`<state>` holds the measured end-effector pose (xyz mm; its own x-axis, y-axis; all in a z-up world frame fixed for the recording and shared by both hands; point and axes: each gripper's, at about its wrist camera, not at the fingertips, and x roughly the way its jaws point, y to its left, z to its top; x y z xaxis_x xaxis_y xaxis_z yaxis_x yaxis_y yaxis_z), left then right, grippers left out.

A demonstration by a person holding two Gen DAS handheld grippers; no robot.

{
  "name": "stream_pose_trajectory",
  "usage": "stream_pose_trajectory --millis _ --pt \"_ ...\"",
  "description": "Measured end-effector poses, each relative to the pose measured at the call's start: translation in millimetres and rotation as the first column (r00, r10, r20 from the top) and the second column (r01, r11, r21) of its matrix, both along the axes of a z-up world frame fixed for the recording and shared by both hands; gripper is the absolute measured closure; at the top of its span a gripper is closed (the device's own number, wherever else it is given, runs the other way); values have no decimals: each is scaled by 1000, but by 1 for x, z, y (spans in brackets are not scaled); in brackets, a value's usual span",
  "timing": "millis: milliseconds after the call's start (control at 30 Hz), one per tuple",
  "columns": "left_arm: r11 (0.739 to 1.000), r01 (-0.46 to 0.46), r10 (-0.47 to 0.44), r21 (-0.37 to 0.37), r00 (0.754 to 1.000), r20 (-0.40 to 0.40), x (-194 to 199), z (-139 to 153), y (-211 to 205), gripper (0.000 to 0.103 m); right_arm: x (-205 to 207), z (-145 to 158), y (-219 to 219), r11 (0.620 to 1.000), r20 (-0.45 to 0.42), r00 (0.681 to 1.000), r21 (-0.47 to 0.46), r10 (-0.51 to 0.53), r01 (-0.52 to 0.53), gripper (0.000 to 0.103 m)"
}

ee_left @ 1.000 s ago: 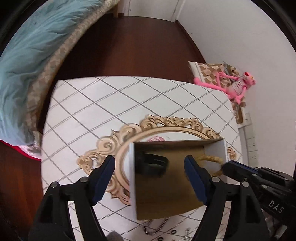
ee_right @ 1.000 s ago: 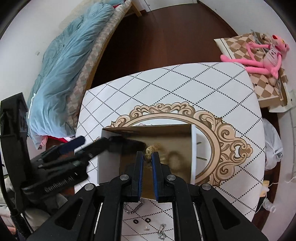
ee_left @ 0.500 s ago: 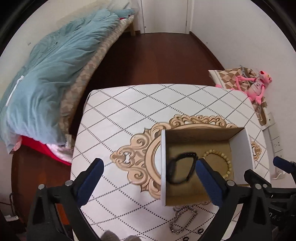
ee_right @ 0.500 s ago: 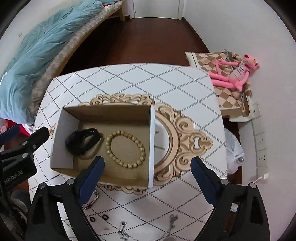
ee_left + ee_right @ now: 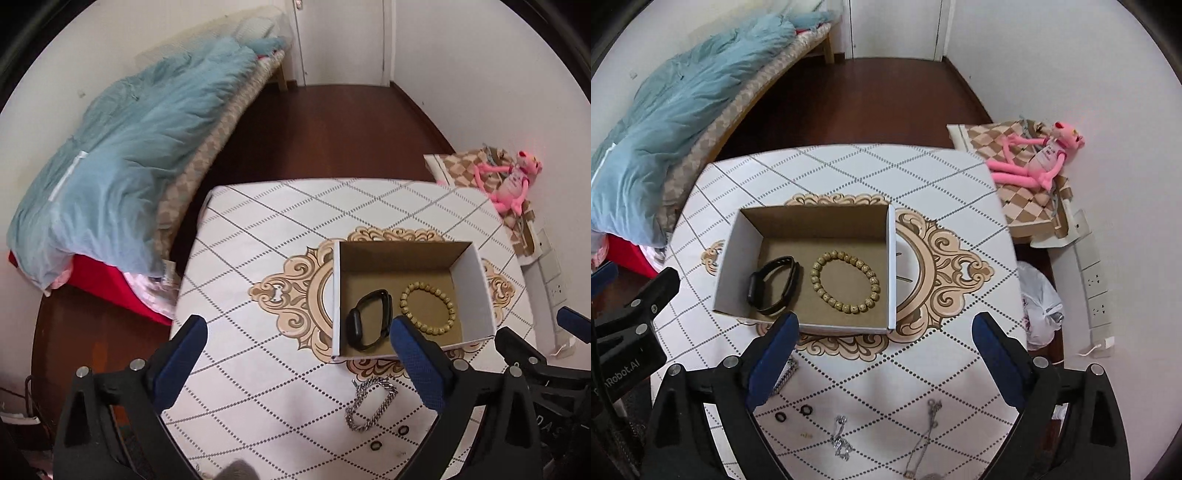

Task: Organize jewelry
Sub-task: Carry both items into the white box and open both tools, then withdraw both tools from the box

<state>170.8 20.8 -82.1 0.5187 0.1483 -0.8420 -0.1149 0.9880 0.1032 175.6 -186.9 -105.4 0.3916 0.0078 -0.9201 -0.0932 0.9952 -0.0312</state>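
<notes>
An open cardboard box [image 5: 892, 258] [image 5: 480, 273] stands on the patterned table. Inside lie a black wristband [image 5: 772, 286] [image 5: 369, 323] and a wooden bead bracelet [image 5: 846, 280] [image 5: 428, 308]. On the table in front of the box lie a silver chain bracelet [image 5: 371, 404] [image 5: 785, 378], two small black rings [image 5: 792, 412] [image 5: 389, 437], a small silver piece [image 5: 840, 439] and a thin necklace [image 5: 923, 439]. My left gripper [image 5: 295, 358] is open and empty, held above the table left of the box. My right gripper [image 5: 882, 354] is open and empty, above the table in front of the box.
The table [image 5: 849, 170] has a white cloth with a diamond pattern and a gold ornament. A bed with a blue quilt [image 5: 122, 162] stands to the left. A pink plush toy [image 5: 1034, 158] lies on a checkered box to the right. A plastic bag [image 5: 1039, 295] sits on the floor.
Both grippers have pulled up and back from the box. The right gripper opened and let go of the bead bracelet, which now lies in the box beside the wristband.
</notes>
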Motion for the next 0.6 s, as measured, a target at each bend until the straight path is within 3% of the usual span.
stream_pose_trajectory --millis 267,600 --pt "1000 -2 1 12 997 78 -41 40 -1 2 -36 44 -8 1000 83 996 15 -20 18 7" --pt "1000 1 1 -10 995 103 -80 60 3 2 -79 82 -6 1000 159 987 13 -19 17 7"
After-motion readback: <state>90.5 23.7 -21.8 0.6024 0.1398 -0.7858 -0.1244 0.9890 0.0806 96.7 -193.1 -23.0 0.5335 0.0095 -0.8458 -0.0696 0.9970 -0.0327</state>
